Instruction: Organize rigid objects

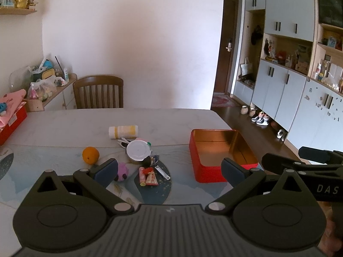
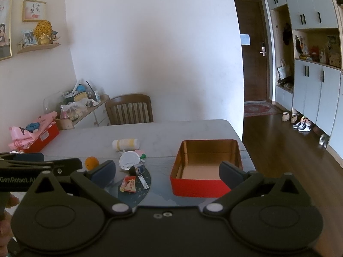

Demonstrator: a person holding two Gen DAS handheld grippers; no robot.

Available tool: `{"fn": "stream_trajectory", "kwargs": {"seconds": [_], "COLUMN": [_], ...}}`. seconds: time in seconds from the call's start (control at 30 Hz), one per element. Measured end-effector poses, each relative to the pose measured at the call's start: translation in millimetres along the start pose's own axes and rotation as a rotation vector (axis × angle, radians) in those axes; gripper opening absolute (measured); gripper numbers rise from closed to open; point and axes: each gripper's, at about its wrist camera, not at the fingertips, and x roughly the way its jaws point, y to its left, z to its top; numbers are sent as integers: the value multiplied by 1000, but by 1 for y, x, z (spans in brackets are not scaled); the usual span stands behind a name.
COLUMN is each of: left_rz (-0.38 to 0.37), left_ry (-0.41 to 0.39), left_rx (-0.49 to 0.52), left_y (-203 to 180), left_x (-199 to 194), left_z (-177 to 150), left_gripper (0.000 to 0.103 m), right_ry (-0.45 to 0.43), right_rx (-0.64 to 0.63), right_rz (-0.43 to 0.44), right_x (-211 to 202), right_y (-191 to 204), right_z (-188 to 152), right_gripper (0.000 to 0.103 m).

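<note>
An empty red tin box (image 1: 220, 154) with a gold inside stands on the table's right side, also seen as the red tin box (image 2: 205, 169) in the right wrist view. Left of it lies a small heap: an orange (image 1: 90, 154), a white round lid (image 1: 137, 150), a pink plush toy (image 1: 122, 171), snack packets (image 1: 149, 176), a nail clipper (image 1: 162, 172) and a rolled white-yellow towel (image 1: 123, 131). My left gripper (image 1: 169, 171) hangs open above the heap, holding nothing. My right gripper (image 2: 167, 171) is open in front of the box, holding nothing.
A wooden chair (image 1: 98, 92) stands at the table's far edge (image 1: 120, 109). A second red box with pink cloth (image 2: 40, 137) sits at the far left. A cluttered sideboard (image 1: 49, 85) is behind it. Cabinets and shoes (image 1: 260, 120) line the right wall.
</note>
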Motion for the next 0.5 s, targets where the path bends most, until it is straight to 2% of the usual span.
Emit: {"fn": "stream_trajectory", "kwargs": {"seconds": [0.37,0.5], "left_rz": [11,-1], "left_ry": [-7,-4], "left_rx": [-10,-44], "left_y": [5,16], "left_x": [2,5], "left_z": [1,0], "left_gripper": [103,103], "right_ry": [-3,10], "right_rx": [-14,-24], "right_rz": [4,6], "right_x": [7,15], "right_y": [3,9], "right_z": [2,2], "right_gripper": [103,103]}}
